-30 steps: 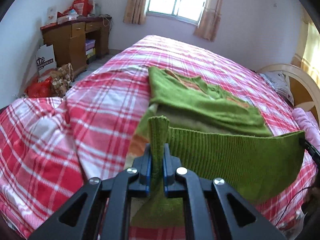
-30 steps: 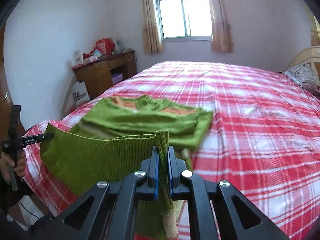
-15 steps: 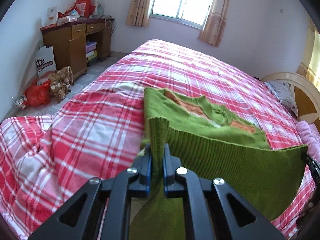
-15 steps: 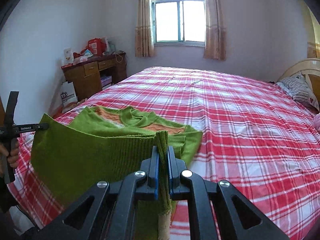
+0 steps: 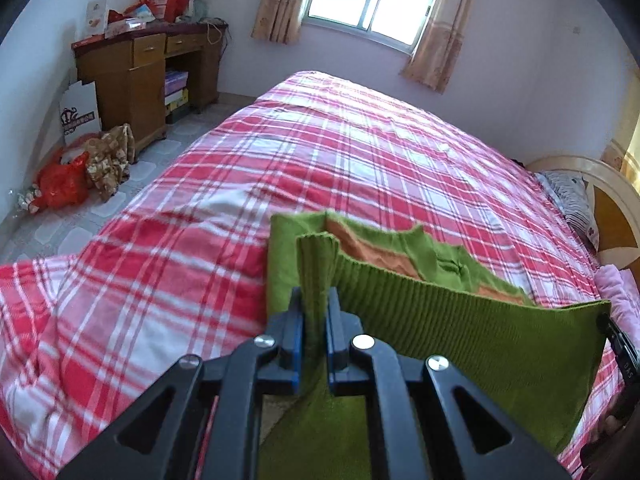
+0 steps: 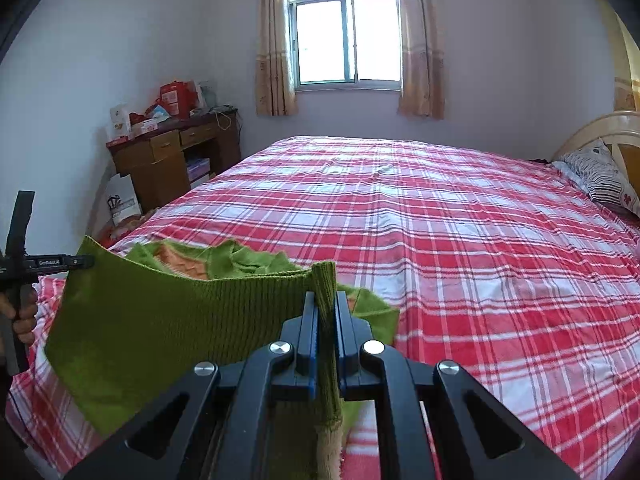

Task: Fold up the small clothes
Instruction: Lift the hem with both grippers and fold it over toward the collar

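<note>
A green knit sweater [image 5: 472, 332] with orange stripes lies partly on the red plaid bed [image 5: 360, 152]. Its ribbed hem is lifted and stretched between both grippers. My left gripper [image 5: 314, 308] is shut on one hem corner. My right gripper [image 6: 326, 312] is shut on the other hem corner; the sweater [image 6: 152, 320] hangs to its left. The lifted hem stands over the sweater's collar end, which lies flat behind it. The right gripper shows at the right edge of the left wrist view [image 5: 618, 344], and the left gripper at the left edge of the right wrist view [image 6: 60, 261].
A wooden desk [image 5: 136, 68] with clutter stands at the far left by the wall. Bags [image 5: 64, 184] lie on the floor beside it. A headboard [image 6: 600, 132] and a striped pillow [image 6: 600, 178] are at the right. A window [image 6: 348, 40] is in the far wall.
Both grippers have carried the lifted hem forward over the sweater toward its collar. More of the flat sweater is now hidden behind the raised hem.
</note>
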`<state>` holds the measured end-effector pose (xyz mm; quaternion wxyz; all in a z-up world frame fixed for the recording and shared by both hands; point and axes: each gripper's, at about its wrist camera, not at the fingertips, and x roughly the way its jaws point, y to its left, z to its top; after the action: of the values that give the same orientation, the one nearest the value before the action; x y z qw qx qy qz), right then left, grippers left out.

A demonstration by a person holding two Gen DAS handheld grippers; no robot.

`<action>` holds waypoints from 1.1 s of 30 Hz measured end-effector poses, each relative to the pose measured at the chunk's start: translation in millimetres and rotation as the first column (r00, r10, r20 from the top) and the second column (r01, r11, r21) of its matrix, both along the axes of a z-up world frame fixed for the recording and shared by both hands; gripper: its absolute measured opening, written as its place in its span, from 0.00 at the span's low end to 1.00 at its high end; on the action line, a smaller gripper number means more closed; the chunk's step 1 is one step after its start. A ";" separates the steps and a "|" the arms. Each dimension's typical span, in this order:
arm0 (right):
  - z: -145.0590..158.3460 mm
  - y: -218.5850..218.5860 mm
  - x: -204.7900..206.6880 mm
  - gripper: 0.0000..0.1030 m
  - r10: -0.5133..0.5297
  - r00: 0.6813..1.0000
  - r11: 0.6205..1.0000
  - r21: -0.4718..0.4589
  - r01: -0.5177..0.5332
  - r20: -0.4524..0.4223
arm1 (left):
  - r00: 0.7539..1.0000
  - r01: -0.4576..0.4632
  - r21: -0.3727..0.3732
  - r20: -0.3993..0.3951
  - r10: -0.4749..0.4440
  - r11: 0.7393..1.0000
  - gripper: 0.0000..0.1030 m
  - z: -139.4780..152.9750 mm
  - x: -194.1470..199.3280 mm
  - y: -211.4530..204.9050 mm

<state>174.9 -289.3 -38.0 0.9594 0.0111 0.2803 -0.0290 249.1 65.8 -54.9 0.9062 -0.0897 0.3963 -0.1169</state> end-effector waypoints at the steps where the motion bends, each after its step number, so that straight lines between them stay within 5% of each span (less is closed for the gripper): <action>1: -1.1 -2.5 7.3 0.06 -0.004 1.000 1.000 0.002 0.004 -0.003 | 1.000 0.000 0.004 0.001 0.000 1.000 0.09 0.1 6.9 -2.3; 13: -24.6 -30.7 96.5 0.06 -0.071 0.996 0.997 -0.036 0.069 -0.045 | 1.000 -0.007 0.021 -0.004 0.007 1.000 0.09 -9.5 92.0 -34.7; 23: -89.0 -62.2 137.6 0.06 -0.185 0.972 0.982 -0.056 0.179 -0.148 | 0.999 -0.020 0.120 -0.035 0.024 0.993 0.09 -55.3 128.4 -69.1; 33: -111.4 -70.7 159.6 0.06 -0.180 0.939 0.983 -0.037 0.177 -0.293 | 0.992 -0.040 0.020 -0.119 0.042 0.999 0.22 -65.3 138.5 -52.3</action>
<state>334.5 -360.0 -149.4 0.9001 0.0272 0.4183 -0.1187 387.6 13.5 -120.2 0.8839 -0.0964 0.4488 -0.0893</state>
